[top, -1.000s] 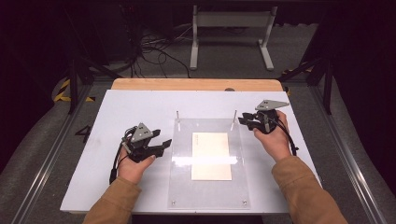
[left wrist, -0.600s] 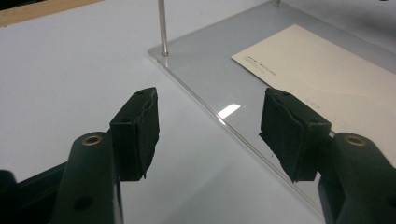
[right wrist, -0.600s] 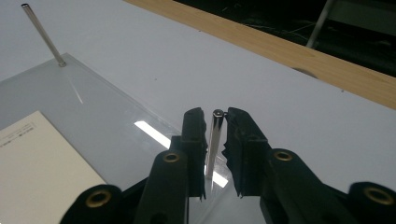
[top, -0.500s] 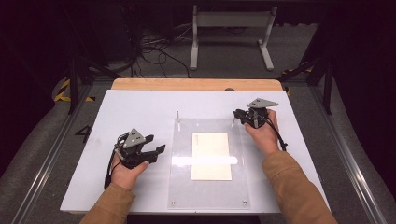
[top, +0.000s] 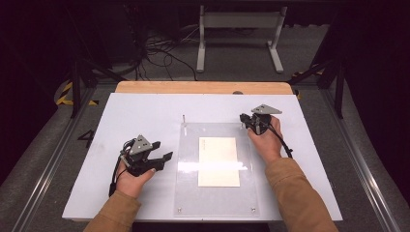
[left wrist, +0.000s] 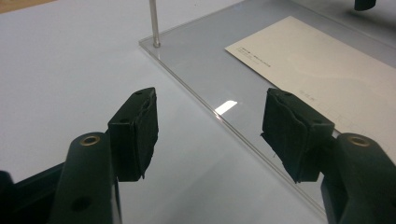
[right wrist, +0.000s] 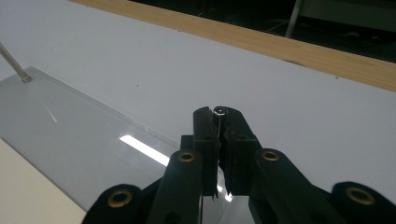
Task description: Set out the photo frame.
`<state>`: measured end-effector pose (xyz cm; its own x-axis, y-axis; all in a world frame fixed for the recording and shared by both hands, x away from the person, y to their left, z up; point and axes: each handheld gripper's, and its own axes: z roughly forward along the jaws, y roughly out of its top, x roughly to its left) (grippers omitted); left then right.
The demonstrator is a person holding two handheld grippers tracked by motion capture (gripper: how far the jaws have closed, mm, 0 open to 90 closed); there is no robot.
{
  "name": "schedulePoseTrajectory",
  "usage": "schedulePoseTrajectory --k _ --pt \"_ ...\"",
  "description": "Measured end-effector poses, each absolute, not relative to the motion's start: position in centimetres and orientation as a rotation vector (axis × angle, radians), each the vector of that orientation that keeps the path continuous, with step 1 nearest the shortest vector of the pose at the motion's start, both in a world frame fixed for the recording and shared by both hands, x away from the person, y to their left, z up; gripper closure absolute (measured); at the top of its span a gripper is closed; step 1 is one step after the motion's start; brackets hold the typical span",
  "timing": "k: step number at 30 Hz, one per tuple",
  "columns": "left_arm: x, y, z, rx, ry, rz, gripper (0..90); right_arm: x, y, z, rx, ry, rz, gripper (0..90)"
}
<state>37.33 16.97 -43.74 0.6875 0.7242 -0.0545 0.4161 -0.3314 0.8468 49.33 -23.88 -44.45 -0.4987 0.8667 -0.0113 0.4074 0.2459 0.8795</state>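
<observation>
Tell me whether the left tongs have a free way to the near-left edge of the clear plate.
Probably yes. The left tongs stand open beside the clear plate, with bare white board between them. The right tongs are shut on the far-right pin, well away.

Faint printed lines mark the cream rectangular paper card (top: 219, 161) under the clear acrylic plate (top: 188, 183), too small to read.

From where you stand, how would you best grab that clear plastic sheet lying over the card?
By an edge. The clear sheet lies flat on the table, so pinch its thin left edge from the side, where the open left gripper already straddles it.
</observation>
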Motion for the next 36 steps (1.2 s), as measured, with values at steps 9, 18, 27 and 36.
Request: schedulePoseTrajectory --k 9,18,27,36 --pt "37.1 16.7 -43.8 1.986 0.854 0.410 35.4 49.4 -24.1 -45.4 1.178 1.958 1.266 85.3" --pt "36.9 16.8 -44.2 1.987 0.847 0.387 35.0 50.1 -24.5 -45.4 1.214 1.979 1.300 85.3" --pt "36.7 16.7 -44.2 2.005 0.813 0.386 34.5 51.1 -24.6 -45.6 1.315 2.004 1.318 84.6" --pt "36.2 17.4 -44.2 1.996 0.811 0.388 34.5 51.6 -24.1 -45.7 1.336 2.071 1.245 84.3"
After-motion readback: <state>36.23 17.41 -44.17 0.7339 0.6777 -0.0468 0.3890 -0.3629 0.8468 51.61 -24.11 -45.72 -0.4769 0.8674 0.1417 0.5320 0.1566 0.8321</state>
